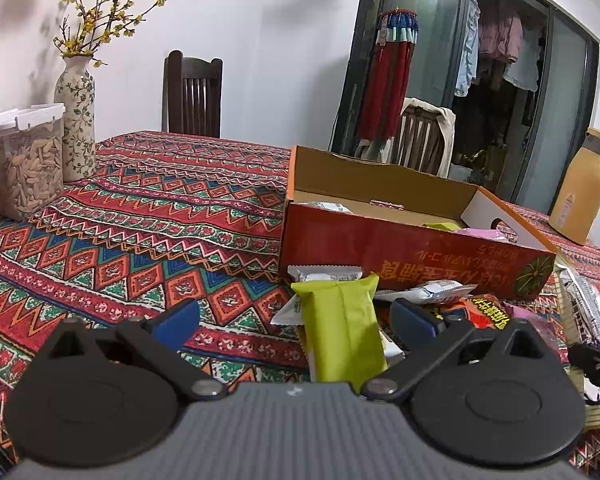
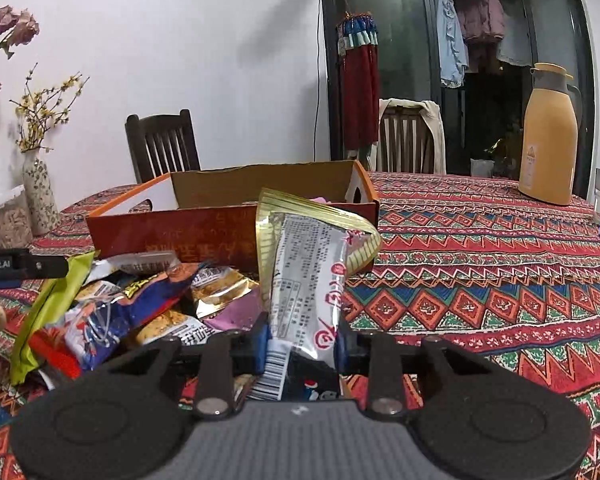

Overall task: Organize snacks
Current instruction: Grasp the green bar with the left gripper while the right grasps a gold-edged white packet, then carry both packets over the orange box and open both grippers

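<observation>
A silver snack packet (image 2: 308, 280) with gold edging and red print is clamped between the blue pads of the right gripper (image 2: 302, 344), its upper end standing upright in front of the cardboard box (image 2: 172, 232). The packet is held at the right edge of a heap of loose snacks (image 2: 148, 300) piled on the patterned tablecloth (image 2: 500, 280) just before the box. A lime-green packet (image 1: 342, 328) is seen lying between the spread fingers of the left gripper (image 1: 296, 320), which are set well apart and touch nothing. A few wrapped snacks are already seen inside the box. Further off, a flowered vase (image 1: 76, 120), a clear container of seeds (image 1: 32, 168) and a yellow jug (image 2: 548, 136) are placed on the table.
</observation>
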The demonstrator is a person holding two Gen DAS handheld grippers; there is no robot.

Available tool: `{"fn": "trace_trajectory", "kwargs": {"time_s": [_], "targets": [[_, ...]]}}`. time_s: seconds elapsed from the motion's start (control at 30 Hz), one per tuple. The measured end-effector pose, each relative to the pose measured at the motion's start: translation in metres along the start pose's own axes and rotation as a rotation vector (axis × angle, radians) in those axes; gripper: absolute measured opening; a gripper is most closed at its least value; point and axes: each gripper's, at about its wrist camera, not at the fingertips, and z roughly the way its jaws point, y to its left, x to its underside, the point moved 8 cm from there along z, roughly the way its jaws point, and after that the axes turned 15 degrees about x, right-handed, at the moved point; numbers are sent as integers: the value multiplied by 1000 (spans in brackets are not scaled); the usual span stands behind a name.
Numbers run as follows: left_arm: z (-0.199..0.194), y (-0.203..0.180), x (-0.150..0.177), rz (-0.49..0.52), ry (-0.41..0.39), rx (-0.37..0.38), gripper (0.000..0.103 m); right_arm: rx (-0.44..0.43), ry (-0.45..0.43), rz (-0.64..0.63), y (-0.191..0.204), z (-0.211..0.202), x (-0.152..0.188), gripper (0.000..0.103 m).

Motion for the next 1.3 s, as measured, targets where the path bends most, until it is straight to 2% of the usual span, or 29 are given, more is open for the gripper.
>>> {"fn": "trace_trajectory", "kwargs": {"time_s": [0.1, 0.23, 0.43, 0.57, 0.77, 0.83, 0.97, 1.0, 1.13, 1.3], "targets": [[-3, 0, -1, 4, 5, -18, 103, -4, -17, -9, 1, -3, 0, 30], [-6, -7, -1, 15, 27, -5, 103, -14, -26, -5, 0, -5, -1, 30], [1, -23, 10, 59, 110, 13, 103, -29, -37, 0, -3, -9, 0, 30], [8, -22, 18, 33, 151, -2, 101, -35, -46, -2, -2, -11, 0, 30], [10, -19, 23, 12, 176, -13, 80, -41, -55, -4, -2, -13, 0, 30], [10, -20, 25, 6, 186, -5, 65, -42, -59, -7, -2, -14, 0, 30], [8, -22, 26, -7, 190, 18, 52, -40, -60, -9, -1, -14, 0, 30], [6, -22, 26, -8, 191, 28, 43, -39, -61, -10, -1, -14, 0, 30], [2, -23, 26, 0, 194, 30, 39, -35, -62, -12, -1, -14, 0, 30], [-4, -23, 23, 18, 191, 27, 39, -27, -65, -16, 0, -15, 0, 30]]}}
